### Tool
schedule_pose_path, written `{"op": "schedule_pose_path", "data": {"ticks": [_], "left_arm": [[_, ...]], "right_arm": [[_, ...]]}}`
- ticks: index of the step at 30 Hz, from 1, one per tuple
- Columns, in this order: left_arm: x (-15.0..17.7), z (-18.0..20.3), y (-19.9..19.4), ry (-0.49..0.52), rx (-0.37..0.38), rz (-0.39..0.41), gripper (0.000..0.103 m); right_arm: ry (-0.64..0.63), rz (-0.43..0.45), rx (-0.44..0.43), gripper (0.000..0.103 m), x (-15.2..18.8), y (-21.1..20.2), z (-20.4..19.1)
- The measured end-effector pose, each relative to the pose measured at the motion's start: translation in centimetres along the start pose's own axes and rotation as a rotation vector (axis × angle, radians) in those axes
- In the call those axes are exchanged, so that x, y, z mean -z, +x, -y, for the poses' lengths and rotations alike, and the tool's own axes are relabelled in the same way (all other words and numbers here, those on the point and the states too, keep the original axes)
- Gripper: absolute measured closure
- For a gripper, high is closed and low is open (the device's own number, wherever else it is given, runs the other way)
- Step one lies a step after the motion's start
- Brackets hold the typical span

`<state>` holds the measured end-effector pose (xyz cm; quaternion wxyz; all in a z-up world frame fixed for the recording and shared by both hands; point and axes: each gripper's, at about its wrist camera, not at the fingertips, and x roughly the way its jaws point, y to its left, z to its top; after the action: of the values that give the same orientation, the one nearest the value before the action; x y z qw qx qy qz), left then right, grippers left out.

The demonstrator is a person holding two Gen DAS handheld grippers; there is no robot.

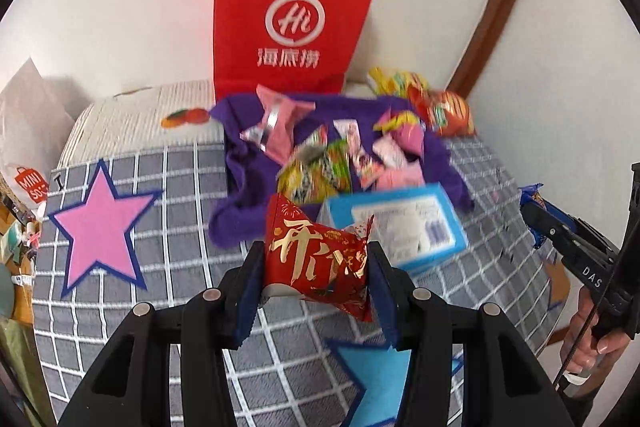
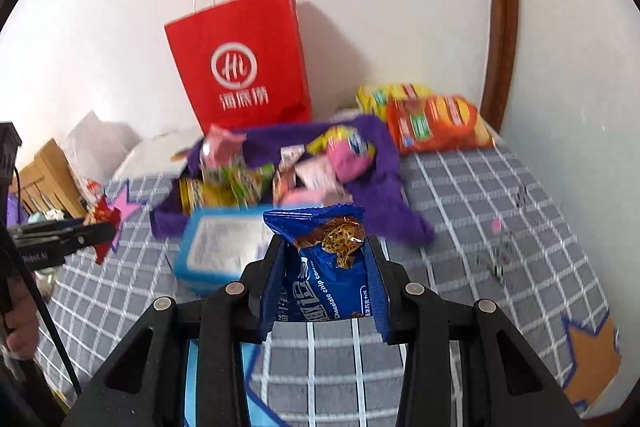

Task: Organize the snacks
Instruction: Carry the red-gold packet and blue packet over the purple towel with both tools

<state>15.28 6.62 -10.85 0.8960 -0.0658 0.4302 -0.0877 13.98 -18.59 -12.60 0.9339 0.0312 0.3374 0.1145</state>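
Both tongs tilt downward above the bed: left tongs (image 1: 316, 263) clamp a red packet (image 1: 318, 259), right tongs (image 2: 326, 267) clamp a blue cookie pack (image 2: 328, 267).

- We see a home bedroom: a bed under a grey quilt with white grid lines (image 1: 132, 307).
- At its head edge lies a white ribbed pillow (image 1: 132, 115).
- Beside its left edge stands a pale wooden headboard (image 2: 48, 175).
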Motion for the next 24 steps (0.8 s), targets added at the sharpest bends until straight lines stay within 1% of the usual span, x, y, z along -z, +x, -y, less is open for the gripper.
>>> {"op": "schedule_pose_path", "data": {"ticks": [4,8,11,17,20,22,24], "left_arm": [[-2.1,-0.2,-0.2,-0.016,-0.002,0.026,0.056],[-4.4,-0.5,0.0,-0.042,-0.015,0.045,0.056],[-6.4,-0.8,0.4,-0.058,-0.020,0.058,0.056],[-8.9,-1.6,0.9,-0.090,-0.033,0.072,0.056],[-10.1,-1.9,1.4,-0.108,-0.024,0.077,0.056],[-11.0,-1.9,2.1,-0.124,-0.013,0.080,0.056],[-11.7,-1.8,2.8,-0.132,-0.004,0.076,0.056]], "right_arm": [[-0.006,0.018,-0.019,0.064,-3.5,0.5,-0.4],[-0.014,0.003,-0.032,0.064,-7.0,2.2,-1.0],[-0.009,-0.003,-0.063,0.064,-9.5,3.6,-1.5],[-0.031,0.011,-0.116,0.064,-13.0,6.0,-3.4],[-0.037,0.011,-0.138,0.064,-14.3,7.4,-4.1],[-0.024,0.007,-0.153,0.064,-14.9,8.2,-4.2],[0.003,-0.004,-0.186,0.064,-15.2,9.4,-4.1]]}}
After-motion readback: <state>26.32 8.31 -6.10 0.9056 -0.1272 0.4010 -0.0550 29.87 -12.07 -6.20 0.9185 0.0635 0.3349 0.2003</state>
